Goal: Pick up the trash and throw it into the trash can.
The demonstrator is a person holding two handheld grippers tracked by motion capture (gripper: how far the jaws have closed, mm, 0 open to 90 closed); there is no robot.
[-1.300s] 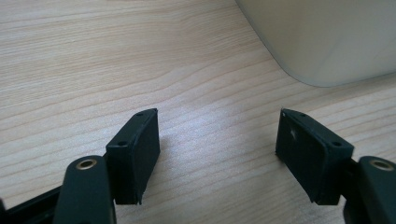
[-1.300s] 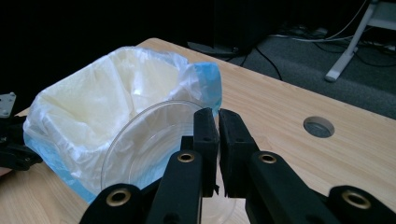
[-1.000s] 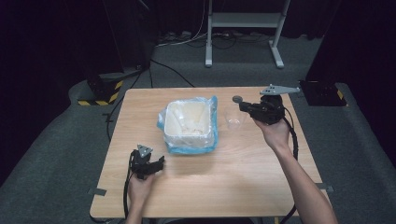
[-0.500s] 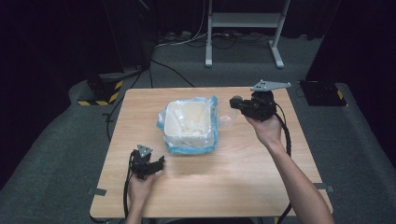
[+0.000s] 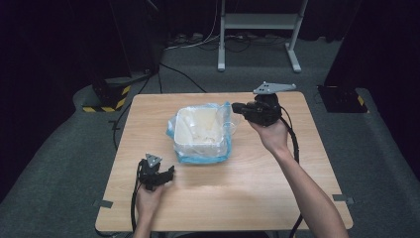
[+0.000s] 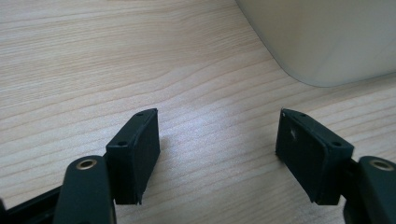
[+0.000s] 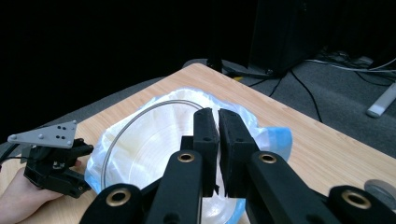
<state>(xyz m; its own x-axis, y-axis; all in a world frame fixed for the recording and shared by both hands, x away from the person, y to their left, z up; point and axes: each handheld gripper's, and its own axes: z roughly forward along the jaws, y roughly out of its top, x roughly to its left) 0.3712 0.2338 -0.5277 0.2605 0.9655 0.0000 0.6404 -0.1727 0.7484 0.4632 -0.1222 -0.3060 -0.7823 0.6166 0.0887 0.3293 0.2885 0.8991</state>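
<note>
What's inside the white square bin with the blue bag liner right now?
The white square bin lined with a blue plastic bag shows pale crumpled liner inside. The right hand-held gripper holds a clear plastic cup over it, hiding part of the bottom.

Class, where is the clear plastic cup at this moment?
In the high view, the clear plastic cup is pinched by the right gripper over the right rim of the bag-lined white bin, mid-table.
</note>
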